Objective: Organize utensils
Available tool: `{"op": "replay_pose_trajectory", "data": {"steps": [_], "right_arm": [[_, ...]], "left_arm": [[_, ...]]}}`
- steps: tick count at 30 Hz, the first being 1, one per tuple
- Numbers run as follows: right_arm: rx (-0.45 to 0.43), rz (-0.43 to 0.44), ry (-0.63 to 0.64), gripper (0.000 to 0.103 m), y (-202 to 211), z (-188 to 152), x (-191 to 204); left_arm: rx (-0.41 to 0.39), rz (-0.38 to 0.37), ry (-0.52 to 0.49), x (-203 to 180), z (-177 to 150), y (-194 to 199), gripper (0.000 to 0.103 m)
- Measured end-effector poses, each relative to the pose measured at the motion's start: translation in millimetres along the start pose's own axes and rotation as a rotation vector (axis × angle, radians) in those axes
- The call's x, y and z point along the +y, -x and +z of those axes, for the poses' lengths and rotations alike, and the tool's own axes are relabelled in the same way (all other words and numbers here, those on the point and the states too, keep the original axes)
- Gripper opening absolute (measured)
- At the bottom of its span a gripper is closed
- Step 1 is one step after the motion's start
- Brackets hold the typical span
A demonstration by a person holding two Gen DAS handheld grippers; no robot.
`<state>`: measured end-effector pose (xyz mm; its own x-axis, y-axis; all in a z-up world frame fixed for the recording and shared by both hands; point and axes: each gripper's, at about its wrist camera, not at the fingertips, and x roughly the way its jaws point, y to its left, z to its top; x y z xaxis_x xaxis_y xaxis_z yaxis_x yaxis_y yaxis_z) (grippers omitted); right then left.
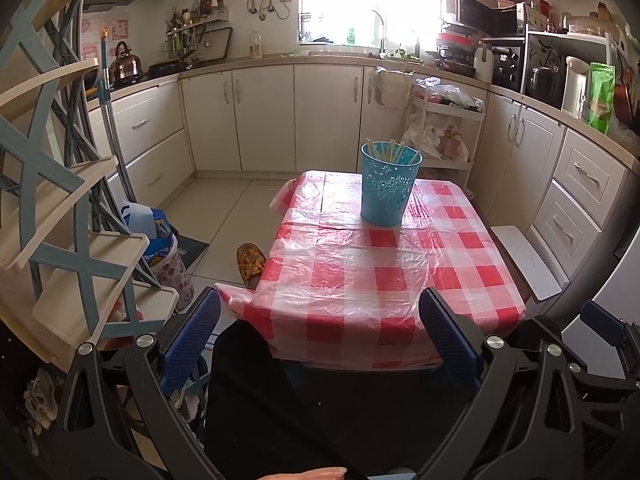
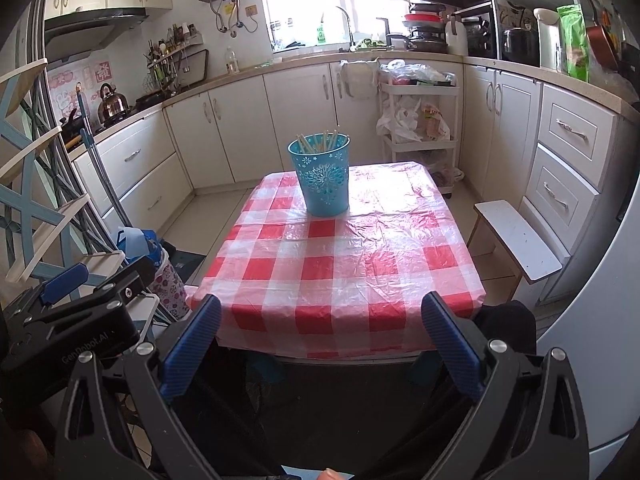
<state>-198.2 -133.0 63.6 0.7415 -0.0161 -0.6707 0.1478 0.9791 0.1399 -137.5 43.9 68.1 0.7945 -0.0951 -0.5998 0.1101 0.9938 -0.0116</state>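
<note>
Overhead, checked tablecloth (image 2: 344, 264), cream kitchen cabinets (image 2: 236, 136).

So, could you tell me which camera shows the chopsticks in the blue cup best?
The right wrist view: the chopsticks stand out against pale cabinet doors above the blue cup. In the left wrist view they show too, but against cluttered bags.

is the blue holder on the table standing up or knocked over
Upright. The blue holder sits flat on the checked tablecloth, its open rim on top, with chopsticks poking out above the rim.
</note>
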Motion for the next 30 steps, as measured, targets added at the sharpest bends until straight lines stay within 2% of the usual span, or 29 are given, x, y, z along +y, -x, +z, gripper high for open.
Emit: {"op": "replay_pose_trajectory", "data": {"steps": [7, 15, 30], "right_arm": [[0.01, 0.055, 0.002, 0.096, 1.4, -6.0, 2.8], [0.016, 0.008, 0.005, 0.096, 0.0, -7.3, 3.6], [0.007, -0.012, 0.011, 0.096, 1.3, -10.5, 3.8]], "left_arm": [[-0.001, 0.01, -0.003, 1.5, -1.5, 1.1, 0.095], [-0.001, 0.022, -0.012, -3.0, -2.3, 1.8, 0.095], [-0.001, 0.028, -0.016, -3.7, -3.7, 1.1, 0.095]]}}
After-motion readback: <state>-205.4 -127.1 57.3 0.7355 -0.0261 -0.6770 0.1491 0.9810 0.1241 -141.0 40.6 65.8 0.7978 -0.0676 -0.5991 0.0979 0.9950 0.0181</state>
